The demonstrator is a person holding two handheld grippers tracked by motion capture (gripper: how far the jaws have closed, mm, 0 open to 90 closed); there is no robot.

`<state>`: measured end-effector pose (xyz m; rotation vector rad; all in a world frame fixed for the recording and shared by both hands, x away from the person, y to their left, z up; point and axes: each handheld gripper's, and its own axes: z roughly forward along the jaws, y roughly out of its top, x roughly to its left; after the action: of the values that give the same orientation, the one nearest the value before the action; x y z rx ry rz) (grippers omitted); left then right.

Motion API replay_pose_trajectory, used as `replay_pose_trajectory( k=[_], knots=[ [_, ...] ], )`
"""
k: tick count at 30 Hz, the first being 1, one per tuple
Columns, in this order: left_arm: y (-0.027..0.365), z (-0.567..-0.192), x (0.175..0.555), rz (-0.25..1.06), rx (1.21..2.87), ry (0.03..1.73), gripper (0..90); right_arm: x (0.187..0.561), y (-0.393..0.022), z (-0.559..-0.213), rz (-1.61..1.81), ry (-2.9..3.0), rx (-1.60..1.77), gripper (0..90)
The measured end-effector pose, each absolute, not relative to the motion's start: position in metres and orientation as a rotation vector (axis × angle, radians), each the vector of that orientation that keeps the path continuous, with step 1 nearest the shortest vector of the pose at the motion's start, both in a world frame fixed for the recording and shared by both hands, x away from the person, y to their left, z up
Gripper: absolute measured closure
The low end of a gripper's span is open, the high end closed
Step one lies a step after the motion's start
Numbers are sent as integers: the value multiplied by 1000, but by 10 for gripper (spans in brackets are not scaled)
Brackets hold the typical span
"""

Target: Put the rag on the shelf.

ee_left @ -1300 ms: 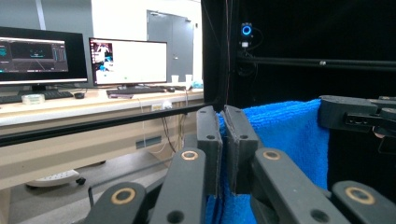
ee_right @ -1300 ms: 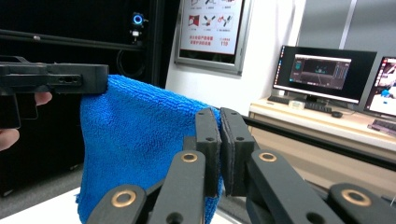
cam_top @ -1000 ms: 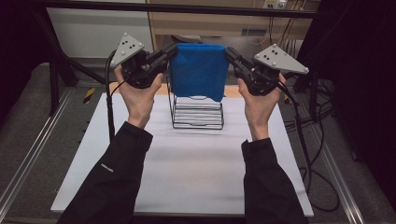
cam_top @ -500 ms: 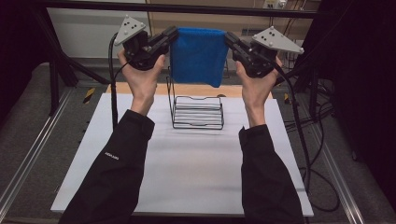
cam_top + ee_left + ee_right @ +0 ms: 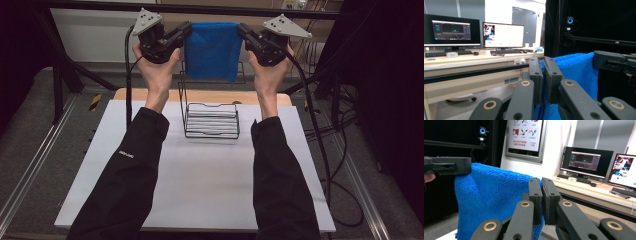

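A blue towel (image 5: 212,50) hangs stretched between my two grippers, high above the black wire rack (image 5: 211,117). My left gripper (image 5: 188,28) is shut on the towel's top left corner, my right gripper (image 5: 241,29) on its top right corner. In the left gripper view the jaws (image 5: 543,72) pinch the blue towel (image 5: 576,72), with the other gripper (image 5: 614,61) holding the far corner. The right gripper view has the jaws (image 5: 541,195) closed on the blue towel (image 5: 494,200), and the other gripper (image 5: 447,165) clamps the far corner. The towel's lower edge hangs near the rack's top rail.
The rack stands on a white tabletop (image 5: 200,180) before a wooden board (image 5: 150,95). Black frame bars (image 5: 230,9) cross overhead. Cables (image 5: 320,125) trail at the right. Desks with monitors (image 5: 502,35) lie beyond the table.
Both hands have carried the towel away from me and slightly up, from in front of the rack to over its back rail. Both grips are unchanged.
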<state>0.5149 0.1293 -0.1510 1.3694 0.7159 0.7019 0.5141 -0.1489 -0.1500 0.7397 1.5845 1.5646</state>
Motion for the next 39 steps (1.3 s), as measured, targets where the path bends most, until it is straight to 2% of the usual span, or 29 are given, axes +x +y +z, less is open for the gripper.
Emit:
replay_pose_trajectory(
  k=[12,39],
  knots=[
    [135,-177,525,693,1414,737,853,526,-145,-172,1519,1646,728,871],
    [139,-203,505,666,1531,664,852,502,-154,-196,1498,1781,748,870]
  ],
)
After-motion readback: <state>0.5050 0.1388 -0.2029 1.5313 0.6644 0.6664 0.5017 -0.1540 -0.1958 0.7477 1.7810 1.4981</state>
